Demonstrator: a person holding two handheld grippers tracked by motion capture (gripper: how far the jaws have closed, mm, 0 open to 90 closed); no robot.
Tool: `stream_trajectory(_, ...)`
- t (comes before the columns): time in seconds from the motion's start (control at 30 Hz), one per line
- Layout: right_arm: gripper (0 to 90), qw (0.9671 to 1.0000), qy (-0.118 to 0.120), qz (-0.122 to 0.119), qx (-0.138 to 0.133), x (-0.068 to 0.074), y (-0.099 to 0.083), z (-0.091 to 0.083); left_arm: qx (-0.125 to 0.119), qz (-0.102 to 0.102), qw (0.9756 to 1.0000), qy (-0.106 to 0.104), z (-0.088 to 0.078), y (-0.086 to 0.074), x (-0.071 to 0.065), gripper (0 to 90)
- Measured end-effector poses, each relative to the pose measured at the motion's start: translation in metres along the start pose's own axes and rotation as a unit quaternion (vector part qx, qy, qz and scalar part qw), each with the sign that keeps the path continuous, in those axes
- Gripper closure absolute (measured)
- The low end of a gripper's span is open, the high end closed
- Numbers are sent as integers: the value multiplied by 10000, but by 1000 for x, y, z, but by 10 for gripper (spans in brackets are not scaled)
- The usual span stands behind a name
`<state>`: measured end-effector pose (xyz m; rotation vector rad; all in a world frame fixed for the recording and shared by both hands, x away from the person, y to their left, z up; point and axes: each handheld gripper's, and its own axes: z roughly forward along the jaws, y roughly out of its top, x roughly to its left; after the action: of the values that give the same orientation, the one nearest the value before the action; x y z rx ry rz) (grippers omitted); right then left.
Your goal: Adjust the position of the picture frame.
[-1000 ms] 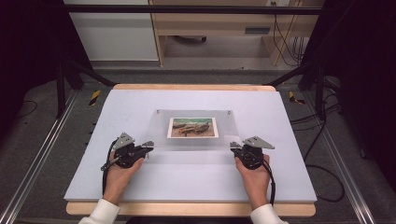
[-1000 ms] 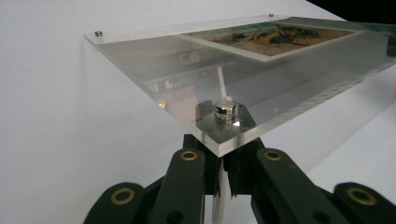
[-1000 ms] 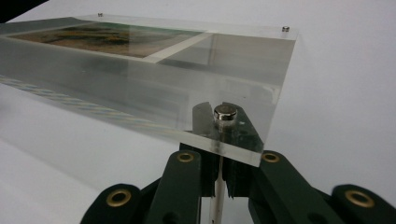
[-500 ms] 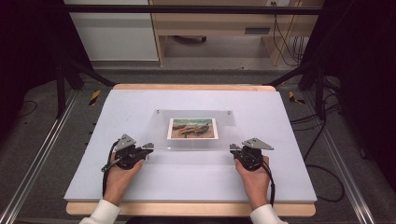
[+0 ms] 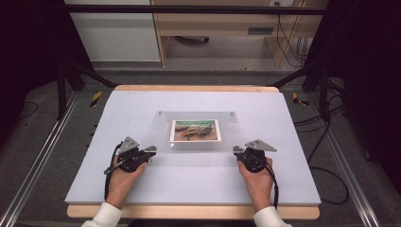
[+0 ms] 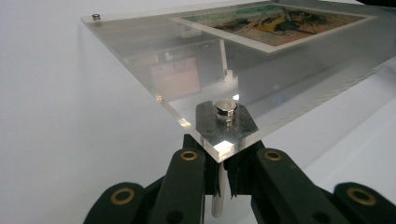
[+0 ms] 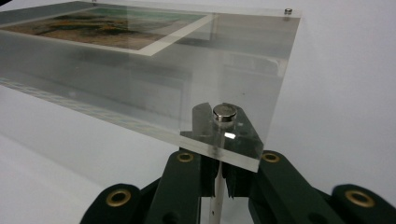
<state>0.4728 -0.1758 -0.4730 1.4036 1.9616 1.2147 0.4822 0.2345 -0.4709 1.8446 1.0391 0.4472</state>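
A clear acrylic panel (image 5: pixel 198 150) lies mid-table with a colourful photo (image 5: pixel 196 130) under its far half. My left gripper (image 5: pixel 150 151) sits at its near left corner and my right gripper (image 5: pixel 237 151) at its near right corner. In the left gripper view, the panel corner (image 6: pixel 219 144) with a round metal stud (image 6: pixel 226 107) rests above my left gripper (image 6: pixel 220 168), whose jaws are shut on a thin pale post beneath it. The right gripper view matches: the stud (image 7: pixel 224 113) sits over my right gripper (image 7: pixel 219 170), shut on a similar post.
The white tabletop (image 5: pixel 142 109) spreads wide around the panel, with a wooden edge (image 5: pixel 198 212) nearest the person. Small studs mark the far corners (image 6: pixel 96 17) (image 7: pixel 288 11). Metal rails run down both sides of the table, and cables lie on the floor at the right.
Both hands have edged very slightly toward the near side of the table. The panel and photo stay where they were.
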Motion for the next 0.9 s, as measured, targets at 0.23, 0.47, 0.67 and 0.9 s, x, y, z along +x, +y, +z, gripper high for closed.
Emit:
stream_trajectory(0.23,845,10000,13,-14,39,-1,-1,1,51,37,10000,29,1,-1,0,840)
stream_trajectory(0.47,845,10000,-4,15,91,-3,-3,3,115,69,9999,45,3,-2,-2,840)
stream_trajectory(0.67,844,9999,-16,10,121,-3,-3,4,142,71,9999,57,5,-3,-2,840)
stream_trajectory(0.9,843,9999,-7,7,143,-3,-4,4,163,87,9998,58,5,-3,-2,840)
